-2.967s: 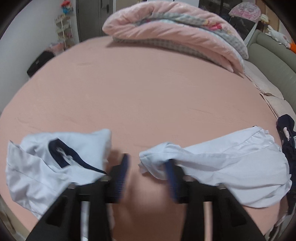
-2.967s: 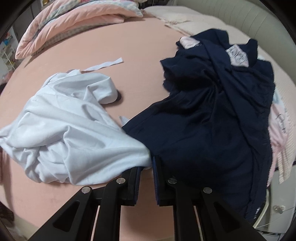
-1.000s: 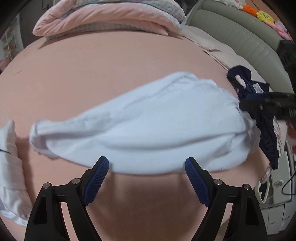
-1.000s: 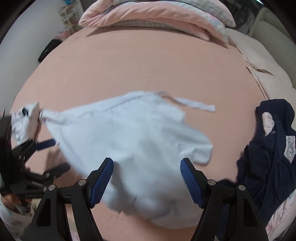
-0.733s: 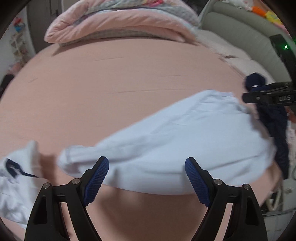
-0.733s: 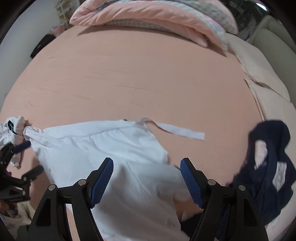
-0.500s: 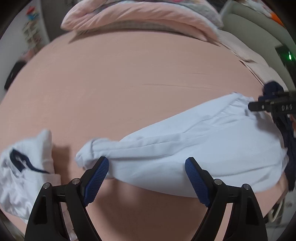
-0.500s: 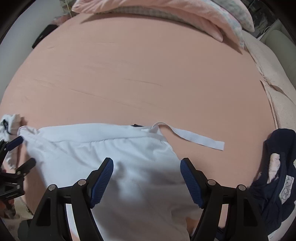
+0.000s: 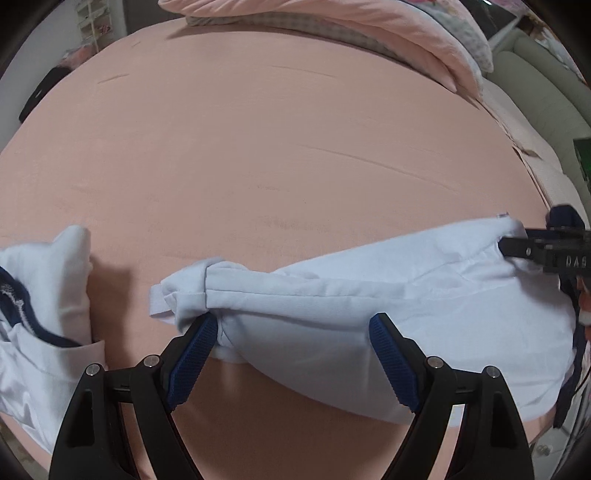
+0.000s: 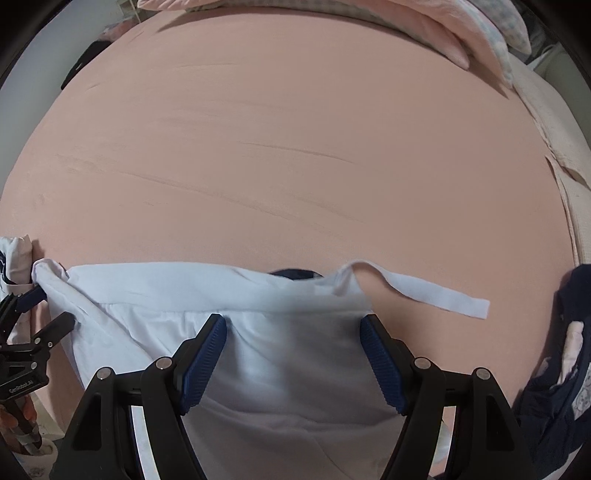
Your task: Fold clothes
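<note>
Pale blue cotton garment (image 9: 369, 306) is lying stretched in a long band across the near edge of the bed with the salmon-pink sheet (image 9: 258, 147). Left tongs (image 9: 295, 350), black frame with ribbed blue pads, are standing spread wide, pointing steeply down over the garment's left end; the left pad is touching the bunched hem there, the right pad is sitting over flat cloth, nothing pinched. Right tongs (image 10: 295, 354) are also standing spread wide over the other end of the same garment (image 10: 258, 332), cloth lying between the pads but not squeezed. A flat pale blue strap (image 10: 424, 291) is trailing from the garment's upper edge out to the right on the sheet (image 10: 295, 129).

In the left wrist view the right tongs' black frame (image 9: 546, 251) is showing at the garment's far right end. In the right wrist view the left tongs (image 10: 44, 310) are showing at the garment's left tip, with fingers (image 10: 22, 413) of a hand on the handle below.

White shirt with navy collar trim (image 9: 44, 295) is lying crumpled left of the garment, apart from it. Dark navy garment (image 10: 554, 369) is heaped at the right bed edge. Folded pink quilt (image 9: 369, 22) is sitting at the far side of the bed.
</note>
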A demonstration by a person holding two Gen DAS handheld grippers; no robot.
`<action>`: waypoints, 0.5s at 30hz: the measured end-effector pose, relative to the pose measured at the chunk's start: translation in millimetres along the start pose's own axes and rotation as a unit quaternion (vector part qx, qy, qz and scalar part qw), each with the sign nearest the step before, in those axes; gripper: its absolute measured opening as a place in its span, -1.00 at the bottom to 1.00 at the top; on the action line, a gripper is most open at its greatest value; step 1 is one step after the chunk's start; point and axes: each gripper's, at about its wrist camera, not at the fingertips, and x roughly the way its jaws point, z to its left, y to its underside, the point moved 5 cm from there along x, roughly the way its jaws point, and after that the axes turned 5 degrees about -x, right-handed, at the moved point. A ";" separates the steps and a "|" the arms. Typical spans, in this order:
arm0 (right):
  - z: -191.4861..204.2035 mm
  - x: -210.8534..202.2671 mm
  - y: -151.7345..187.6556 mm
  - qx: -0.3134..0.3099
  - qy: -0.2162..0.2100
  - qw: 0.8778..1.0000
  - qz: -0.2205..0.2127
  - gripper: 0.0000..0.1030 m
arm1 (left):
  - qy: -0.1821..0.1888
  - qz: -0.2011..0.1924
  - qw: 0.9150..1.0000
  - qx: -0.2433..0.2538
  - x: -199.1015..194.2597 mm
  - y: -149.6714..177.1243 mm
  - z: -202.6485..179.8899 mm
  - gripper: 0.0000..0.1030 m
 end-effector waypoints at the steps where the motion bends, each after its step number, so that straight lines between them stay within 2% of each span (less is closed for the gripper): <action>1: 0.4 2.1 -0.9 -0.002 0.002 1.000 0.003 0.44 | 0.002 0.005 1.000 -0.006 3.1 -1.8 0.5 0.64; 5: 1.6 9.4 -4.2 -0.006 0.006 1.000 0.009 0.44 | -0.001 0.013 1.000 -0.013 12.5 -10.3 0.0 0.64; 9: 0.3 13.9 -5.3 -0.001 -0.009 1.000 0.006 0.40 | -0.002 0.018 1.000 -0.016 16.5 -15.3 -2.0 0.64; 12: -1.8 16.9 -6.4 0.012 -0.024 1.000 0.007 0.36 | 0.018 0.025 0.998 -0.049 16.2 -20.6 2.5 0.64; 15: -7.3 17.4 -8.3 0.035 -0.046 0.998 0.009 0.36 | 0.056 0.042 0.992 -0.100 15.7 -26.9 10.4 0.64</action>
